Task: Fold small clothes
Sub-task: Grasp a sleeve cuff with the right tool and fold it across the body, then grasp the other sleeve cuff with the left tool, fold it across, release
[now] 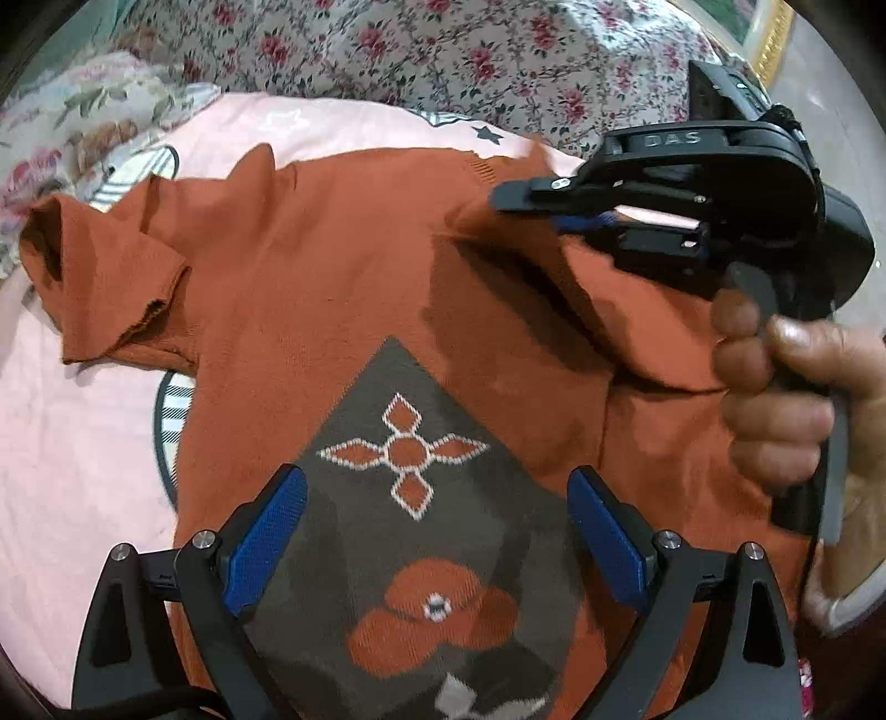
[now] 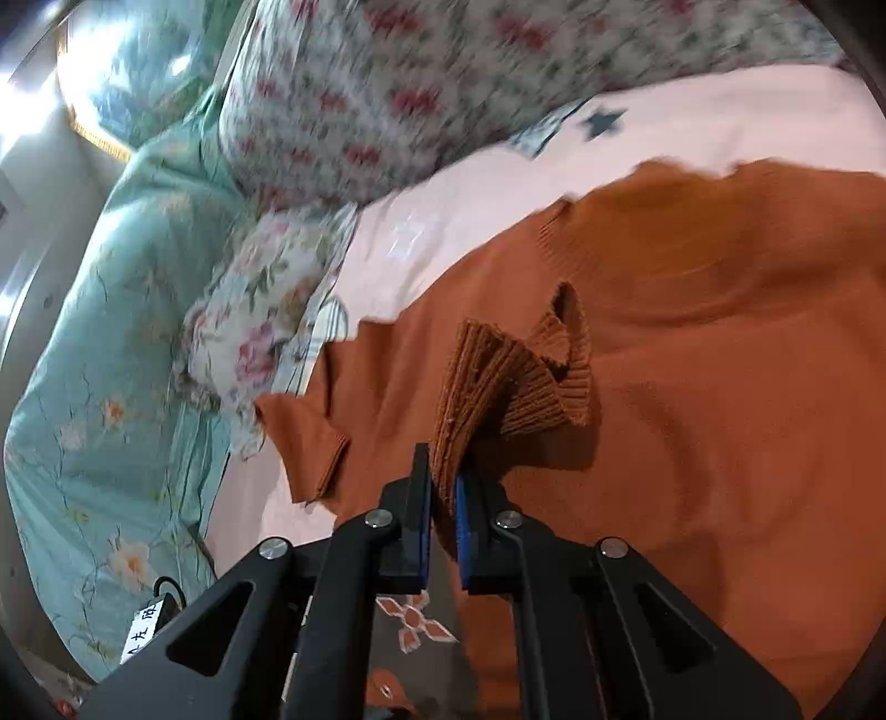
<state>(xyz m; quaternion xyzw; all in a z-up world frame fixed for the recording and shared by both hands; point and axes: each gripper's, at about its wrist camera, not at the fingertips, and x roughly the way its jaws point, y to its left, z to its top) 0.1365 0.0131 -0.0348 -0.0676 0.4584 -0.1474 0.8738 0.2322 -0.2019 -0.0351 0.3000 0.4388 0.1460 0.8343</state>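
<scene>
Warm indoor light, fisheye bend in both my views

My right view smears the floral quilt (image 2: 354, 94) with motion blur, glare burns its upper left corner, and soft shadows lie on the orange sweater (image 1: 343, 266).

You are looking at a pink sheet (image 1: 66, 454) lying spread across the bed, printed with a dark star (image 1: 486, 133) and striped round patches (image 1: 169, 421). A rose-print quilt (image 1: 443, 50) is lying bunched along its far edge. A teal floral bedcover (image 2: 94, 343) is lying crumpled beside it, with a pale floral cloth (image 2: 260, 310) resting between them.
</scene>
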